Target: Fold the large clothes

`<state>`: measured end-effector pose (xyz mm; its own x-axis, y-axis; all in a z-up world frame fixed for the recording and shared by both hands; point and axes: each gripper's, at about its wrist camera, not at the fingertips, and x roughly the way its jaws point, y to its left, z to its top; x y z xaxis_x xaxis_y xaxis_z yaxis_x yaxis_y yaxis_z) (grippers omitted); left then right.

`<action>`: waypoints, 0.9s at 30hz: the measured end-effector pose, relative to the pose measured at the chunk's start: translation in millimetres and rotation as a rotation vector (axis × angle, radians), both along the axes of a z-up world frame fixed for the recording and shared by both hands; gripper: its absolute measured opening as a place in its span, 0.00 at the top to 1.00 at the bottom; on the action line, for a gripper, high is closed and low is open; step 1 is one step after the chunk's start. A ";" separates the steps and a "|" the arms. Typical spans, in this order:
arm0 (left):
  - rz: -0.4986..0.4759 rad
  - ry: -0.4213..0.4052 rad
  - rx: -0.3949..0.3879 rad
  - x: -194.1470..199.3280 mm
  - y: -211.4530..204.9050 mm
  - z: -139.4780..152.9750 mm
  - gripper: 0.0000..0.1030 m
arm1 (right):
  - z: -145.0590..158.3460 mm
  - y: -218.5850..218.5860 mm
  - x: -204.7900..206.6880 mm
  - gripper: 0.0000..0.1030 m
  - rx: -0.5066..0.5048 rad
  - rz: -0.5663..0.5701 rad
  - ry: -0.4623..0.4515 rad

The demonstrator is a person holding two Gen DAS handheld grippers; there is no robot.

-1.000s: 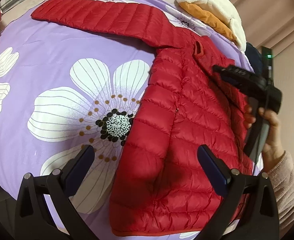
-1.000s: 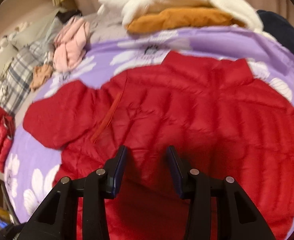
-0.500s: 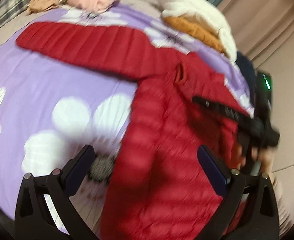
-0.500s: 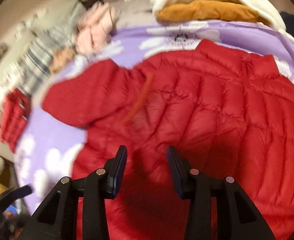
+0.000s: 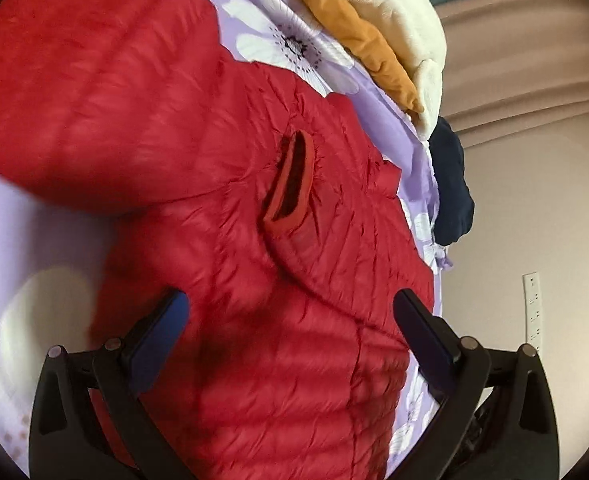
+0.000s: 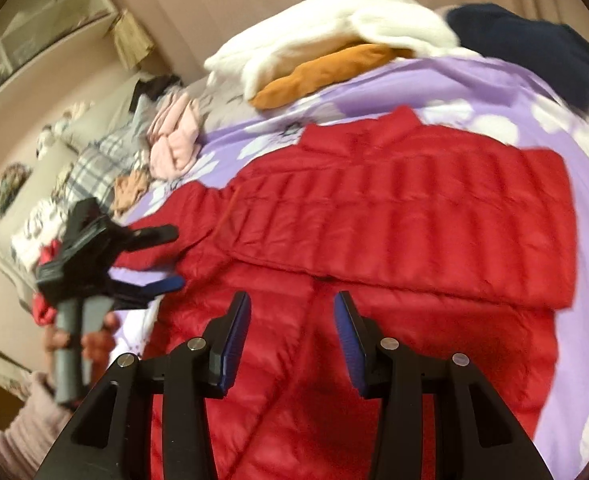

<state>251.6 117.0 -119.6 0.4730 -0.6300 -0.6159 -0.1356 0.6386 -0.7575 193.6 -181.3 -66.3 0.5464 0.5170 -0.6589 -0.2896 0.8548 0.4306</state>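
Item: red quilted jacket [image 6: 394, 232], spread back-up on the purple floral bedspread [image 6: 474, 84], one sleeve laid across the back.

We hold both tools above it, empty: left gripper [image 5: 290, 320] spread wide, right gripper [image 6: 292, 320] partly parted, presumably placed for the next fold. The hem is cut off; the outstretched sleeve is blurred; clothes pile [image 6: 334, 40] indistinct.

Materials and finish, as seen

Red jacket [image 6: 394, 216]: quilted cloth with a slight sheen, ribbed in stitched channels. Purple bedcover [image 6: 494, 92]: smooth matt printed cloth. White garment [image 5: 378, 4]: fluffy fleece. Right gripper [image 6: 292, 340]: matt black plastic, metal pins, blue pads
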 end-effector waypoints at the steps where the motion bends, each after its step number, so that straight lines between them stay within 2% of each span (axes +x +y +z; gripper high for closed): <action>1: 0.001 0.001 -0.024 7.6 -3.5 -1.6 0.02 | -1.3 -4.2 -0.8 0.57 0.009 -0.011 0.002; 6: 0.020 0.001 -0.021 31.4 -13.5 -2.4 0.10 | -8.4 -21.4 -6.8 0.57 0.037 -0.049 0.025; 8: 0.021 0.015 0.005 40.3 -17.7 -4.1 0.26 | -11.5 -29.3 -9.7 0.57 0.053 -0.060 0.034; 9: 0.020 0.021 0.021 42.1 -18.4 -4.8 0.30 | -12.1 -31.1 -10.1 0.57 0.057 -0.064 0.036; 11: 0.015 0.033 0.085 47.1 -23.7 -4.6 0.50 | -14.1 -34.7 -12.9 0.57 0.063 -0.067 0.038; 12: 0.006 0.037 0.110 48.6 -25.8 -5.2 0.55 | -14.9 -35.7 -13.7 0.57 0.064 -0.070 0.039; 14: -0.016 0.039 0.190 50.6 -34.3 -3.3 0.79 | -18.2 -38.2 -14.6 0.57 0.071 -0.077 0.050; 16: -0.022 0.020 0.224 45.6 -37.0 1.4 0.83 | -21.3 -39.4 -15.1 0.57 0.073 -0.084 0.063; 20: 0.015 -0.136 0.269 28.8 -30.9 39.3 0.84 | -21.7 -39.1 -17.4 0.57 0.073 -0.081 0.065; 22: 0.040 -0.183 0.303 26.5 -24.5 51.0 0.84 | -21.5 -38.5 -17.6 0.57 0.076 -0.077 0.066; 24: 0.014 -0.140 0.315 33.4 -22.9 43.5 0.83 | -21.2 -37.0 -18.5 0.57 0.081 -0.073 0.066; 25: 0.014 -0.085 0.339 36.7 -21.2 31.2 0.83 | -21.4 -36.6 -18.7 0.57 0.083 -0.072 0.065; 27: 0.039 -0.034 0.357 38.5 -18.8 18.2 0.83 | -21.8 -35.5 -18.9 0.57 0.084 -0.071 0.067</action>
<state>290.1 98.2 -101.4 0.5164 -0.3589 -0.7775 -0.1437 0.8587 -0.4919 174.8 -216.8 -88.1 0.5397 0.5336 -0.6511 -0.1976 0.8321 0.5182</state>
